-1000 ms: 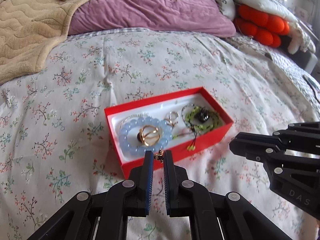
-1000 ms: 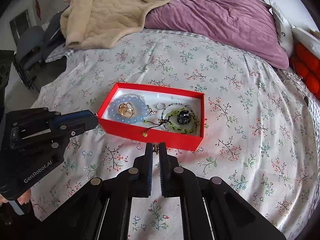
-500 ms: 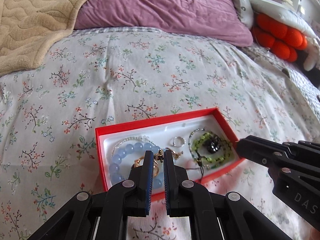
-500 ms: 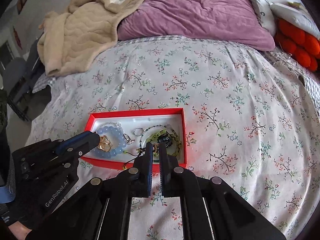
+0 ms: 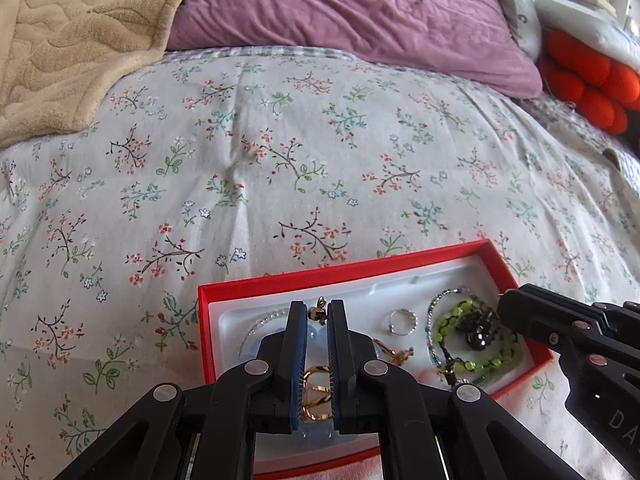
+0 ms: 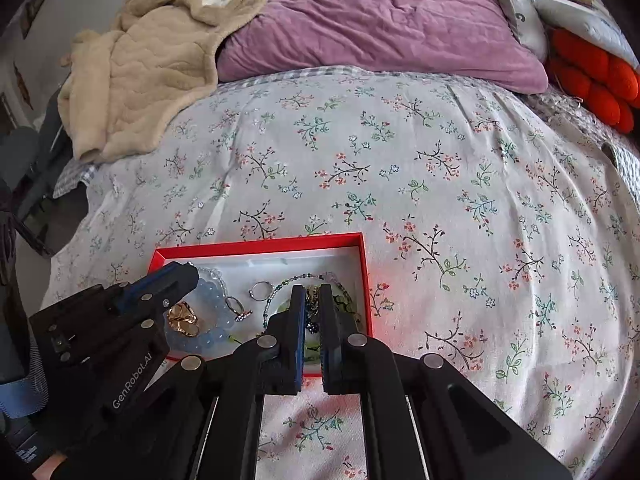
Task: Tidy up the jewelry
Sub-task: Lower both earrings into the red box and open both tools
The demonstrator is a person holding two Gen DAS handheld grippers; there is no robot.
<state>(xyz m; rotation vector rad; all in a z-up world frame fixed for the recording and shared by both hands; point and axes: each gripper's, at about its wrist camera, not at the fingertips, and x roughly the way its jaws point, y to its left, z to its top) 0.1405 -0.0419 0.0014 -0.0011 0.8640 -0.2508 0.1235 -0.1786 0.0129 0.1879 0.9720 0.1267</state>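
Note:
A red box with a white tray (image 5: 344, 274) (image 6: 256, 250) lies on the floral bedspread. It holds a pale blue bead bracelet (image 6: 212, 330), gold rings (image 6: 182, 318), a silver ring (image 5: 402, 322) and a green bead bracelet with a dark charm (image 5: 476, 332). My left gripper (image 5: 317, 310) is shut on a small gold earring (image 5: 318, 308), over the tray's left part. My right gripper (image 6: 311, 294) is nearly shut over the tray's right part; a small gold piece (image 6: 314, 296) shows between its tips.
A purple pillow (image 5: 360, 8) and a beige blanket (image 5: 72, 32) lie at the bed's far side. Orange cushions (image 5: 592, 88) sit at the far right. The bed's left edge drops to dark furniture (image 6: 28, 168).
Both grippers have moved forward from in front of the box to over its tray. The left gripper still holds the earring.

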